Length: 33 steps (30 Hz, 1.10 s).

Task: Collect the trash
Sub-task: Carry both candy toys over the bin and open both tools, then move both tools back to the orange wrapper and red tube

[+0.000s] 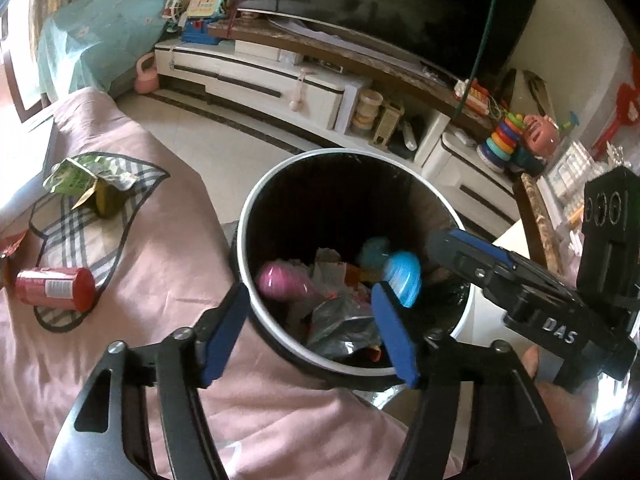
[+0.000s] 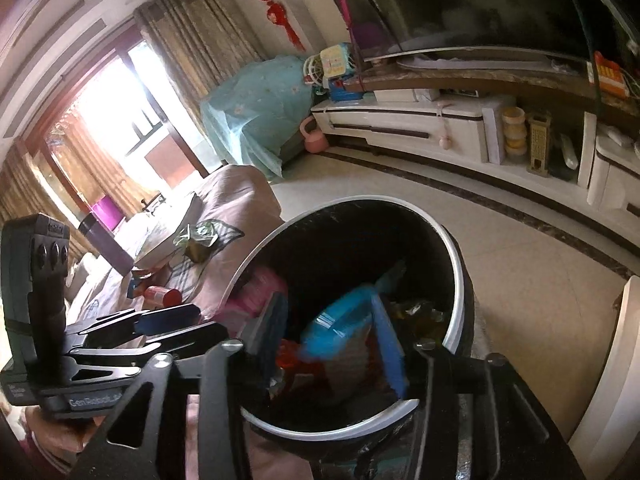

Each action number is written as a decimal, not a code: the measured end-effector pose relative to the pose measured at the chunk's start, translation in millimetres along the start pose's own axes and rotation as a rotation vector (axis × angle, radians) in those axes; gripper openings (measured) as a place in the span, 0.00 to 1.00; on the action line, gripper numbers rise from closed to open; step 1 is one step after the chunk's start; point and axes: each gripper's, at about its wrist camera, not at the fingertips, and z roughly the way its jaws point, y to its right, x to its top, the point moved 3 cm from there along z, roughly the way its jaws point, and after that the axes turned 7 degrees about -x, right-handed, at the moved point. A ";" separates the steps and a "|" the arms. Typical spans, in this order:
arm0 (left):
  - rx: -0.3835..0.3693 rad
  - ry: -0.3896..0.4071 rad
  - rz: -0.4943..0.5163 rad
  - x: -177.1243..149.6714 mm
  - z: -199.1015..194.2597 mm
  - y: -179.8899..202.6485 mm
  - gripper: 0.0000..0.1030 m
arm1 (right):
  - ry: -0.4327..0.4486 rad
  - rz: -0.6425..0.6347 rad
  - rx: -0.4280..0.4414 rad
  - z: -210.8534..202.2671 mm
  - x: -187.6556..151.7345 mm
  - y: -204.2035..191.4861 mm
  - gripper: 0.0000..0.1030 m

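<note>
Here, left wrist view alone shows two pieces left on pink-covered bed (image 1: 168, 248): red can (image 1: 56, 289) on its side, crumpled green carton (image 1: 86, 188), both on plaid cloth (image 1: 104, 216). Right view blurs them. One bin (image 1: 256, 200) against bed edge, holding pink and blue items. Left tool (image 1: 308, 336) wide, empty; right tool (image 2: 334, 344) part-open, blue item (image 2: 340, 324) blurred between jaws, grip unclear.

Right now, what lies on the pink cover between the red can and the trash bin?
Nothing: in the left wrist view, only bare pink cover separates the red can from the trash bin.
</note>
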 end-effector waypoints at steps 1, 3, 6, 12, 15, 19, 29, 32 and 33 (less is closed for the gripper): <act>0.000 0.005 -0.005 -1.3 -2.0 -1.9 0.65 | 0.003 0.004 0.003 -0.7 0.8 1.1 0.58; -0.001 0.013 -0.017 -2.6 -6.3 -5.9 0.65 | 0.012 0.009 0.009 -3.3 0.8 1.0 0.62; -0.003 0.031 -0.038 -7.5 -15.6 -12.9 0.65 | 0.027 0.009 0.012 -7.9 0.1 -2.5 0.69; 0.015 0.064 -0.074 -27.9 -39.1 -30.8 0.66 | 0.055 0.006 0.035 -16.7 -4.6 -20.0 0.87; 0.028 0.076 -0.101 -39.0 -50.3 -42.0 0.66 | 0.054 -0.006 0.050 -17.0 -8.5 -32.7 0.90; 0.051 0.092 -0.138 -55.8 -66.5 -61.2 0.67 | 0.037 -0.037 0.083 -16.4 -18.1 -56.4 0.92; 0.100 0.130 -0.273 -99.8 -109.1 -117.5 0.68 | -0.015 -0.130 0.198 -4.7 -53.5 -117.9 0.93; 0.132 0.142 -0.301 -112.1 -121.3 -132.8 0.68 | -0.028 -0.152 0.258 -1.5 -62.5 -135.0 0.93; 0.142 0.147 -0.312 -116.0 -125.0 -137.7 0.69 | -0.037 -0.162 0.275 -0.4 -64.9 -139.7 0.93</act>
